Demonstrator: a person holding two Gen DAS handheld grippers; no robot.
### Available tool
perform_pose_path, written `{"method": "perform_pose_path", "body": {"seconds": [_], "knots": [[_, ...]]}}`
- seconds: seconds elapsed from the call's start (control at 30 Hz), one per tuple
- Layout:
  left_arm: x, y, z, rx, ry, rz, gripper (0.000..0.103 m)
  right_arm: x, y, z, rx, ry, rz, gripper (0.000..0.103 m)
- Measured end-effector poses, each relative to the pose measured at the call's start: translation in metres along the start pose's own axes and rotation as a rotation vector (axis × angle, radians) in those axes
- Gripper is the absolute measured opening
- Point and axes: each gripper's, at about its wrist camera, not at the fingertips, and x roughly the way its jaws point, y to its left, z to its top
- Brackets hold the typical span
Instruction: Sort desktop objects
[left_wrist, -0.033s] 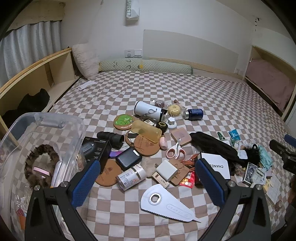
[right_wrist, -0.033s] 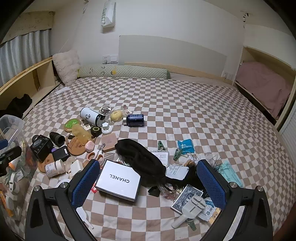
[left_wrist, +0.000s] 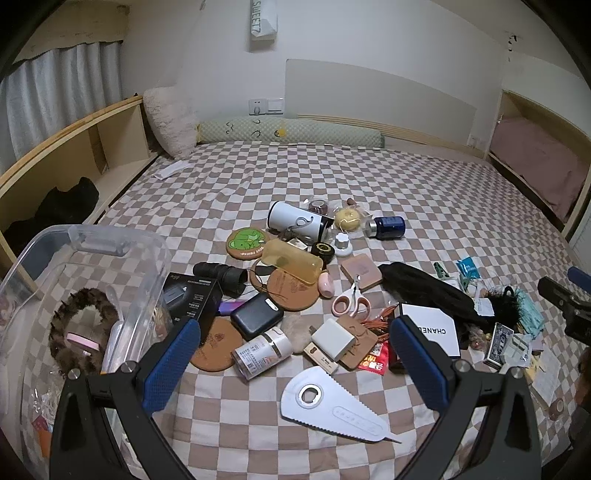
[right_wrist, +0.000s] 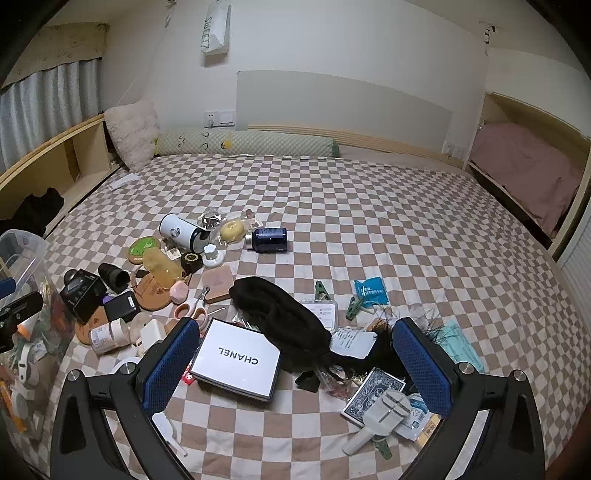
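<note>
Many small objects lie scattered on a checkered bed. My left gripper (left_wrist: 295, 363) is open and empty, held above a white pill bottle (left_wrist: 263, 352), a white charger (left_wrist: 332, 339) and a white serrated opener (left_wrist: 332, 406). A clear plastic bin (left_wrist: 85, 258) stands at its left, holding a furry brown headband (left_wrist: 85, 321). My right gripper (right_wrist: 295, 363) is open and empty above a white CHANEL box (right_wrist: 238, 360), a black cloth (right_wrist: 284, 317) and a card deck (right_wrist: 373, 395). The CHANEL box also shows in the left wrist view (left_wrist: 432, 328).
A white tumbler (left_wrist: 299, 223), blue jar (left_wrist: 388, 227), green coaster (left_wrist: 247, 242), pink scissors (left_wrist: 351, 301), black power bank (left_wrist: 256, 315) and black box (left_wrist: 190, 295) lie mid-bed. Wooden shelves (left_wrist: 74, 155) run along the left, pillows (left_wrist: 288, 134) at the headboard.
</note>
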Motion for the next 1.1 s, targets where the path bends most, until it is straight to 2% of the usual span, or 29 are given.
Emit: {"method": "perform_pose_path", "body": {"seconds": [0.2, 1.1], "knots": [[-0.0057, -0.0065, -0.0010, 0.027, -0.022, 0.025, 0.103, -0.0001, -0.0022, 0.0002, 0.008, 0.006, 0.004, 0.103], [-0.0009, -0.0036, -0.0006, 0.019, -0.010, 0.008, 0.103, 0.0009, -0.0076, -0.0032, 0.033, 0.014, 0.003, 0.103]]}}
